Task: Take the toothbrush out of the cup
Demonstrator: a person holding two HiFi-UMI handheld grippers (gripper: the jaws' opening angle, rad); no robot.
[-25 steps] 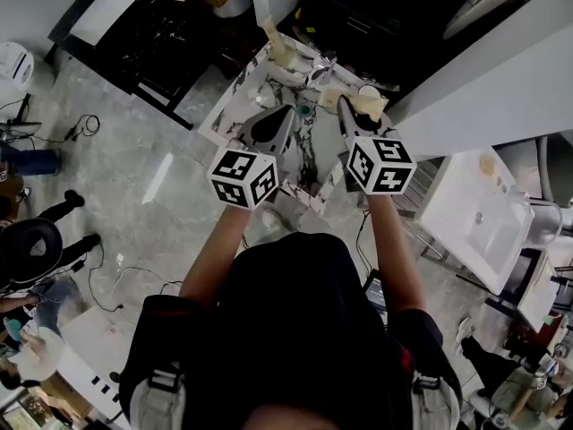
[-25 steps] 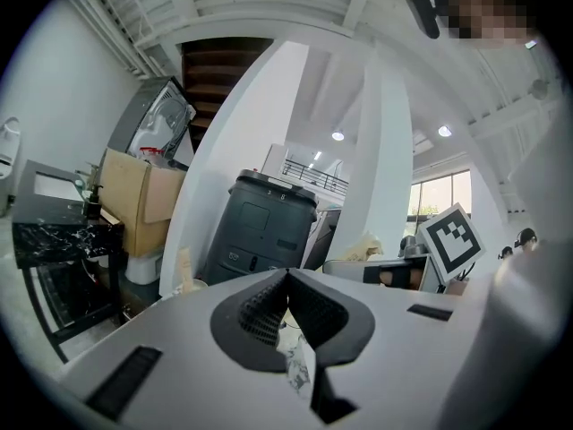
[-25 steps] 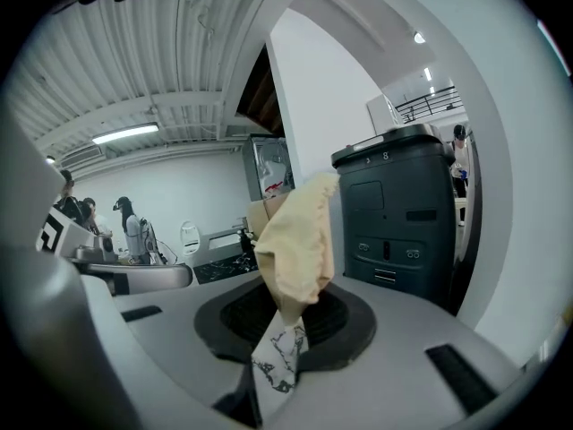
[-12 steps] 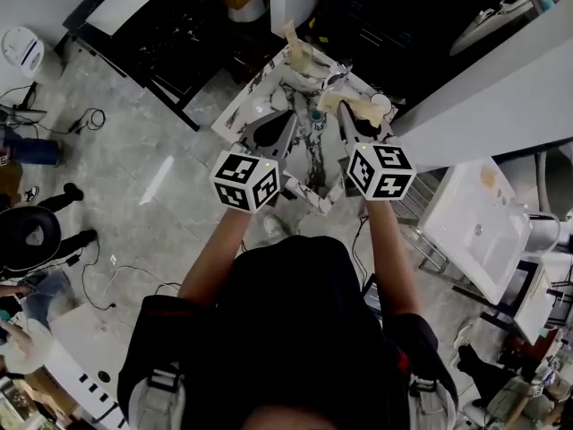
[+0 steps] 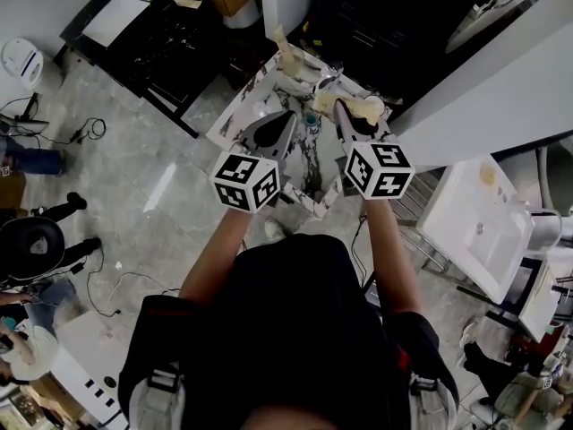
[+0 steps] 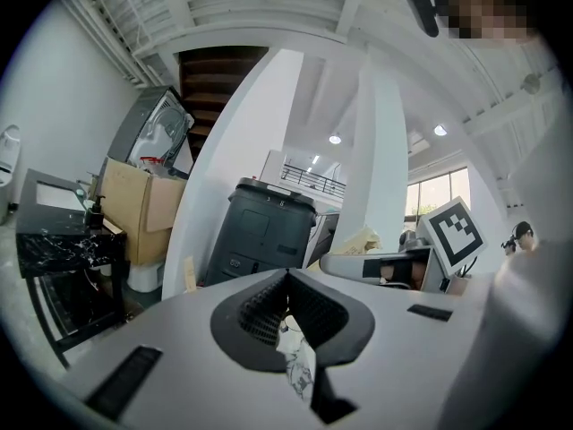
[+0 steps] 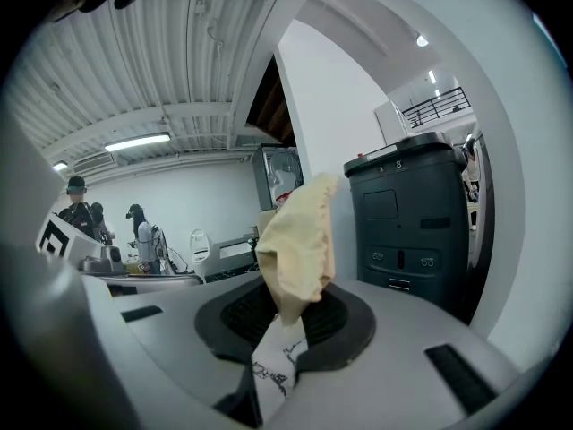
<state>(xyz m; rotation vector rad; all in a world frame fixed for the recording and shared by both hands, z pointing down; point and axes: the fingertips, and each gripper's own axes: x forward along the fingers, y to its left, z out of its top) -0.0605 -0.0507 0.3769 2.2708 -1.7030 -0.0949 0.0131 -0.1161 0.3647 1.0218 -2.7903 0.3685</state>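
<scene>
Toothbrush showing nowhere, too small to spot | marble table [image 5: 242, 113] | left gripper [image 5: 287, 116] hovering over it, jaws together, empty | right gripper [image 5: 341, 103] clamping cream cloth [image 7: 295, 240] at table's right | teal cup-like thing [image 5: 311, 118] mid-table | brush likely light, stiff, slick: pinching handle

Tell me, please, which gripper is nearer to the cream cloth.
Right. The right gripper is shut on the cream cloth, which stands up between its jaws; the left gripper, shut and empty, sits apart to the cloth's left.
</scene>
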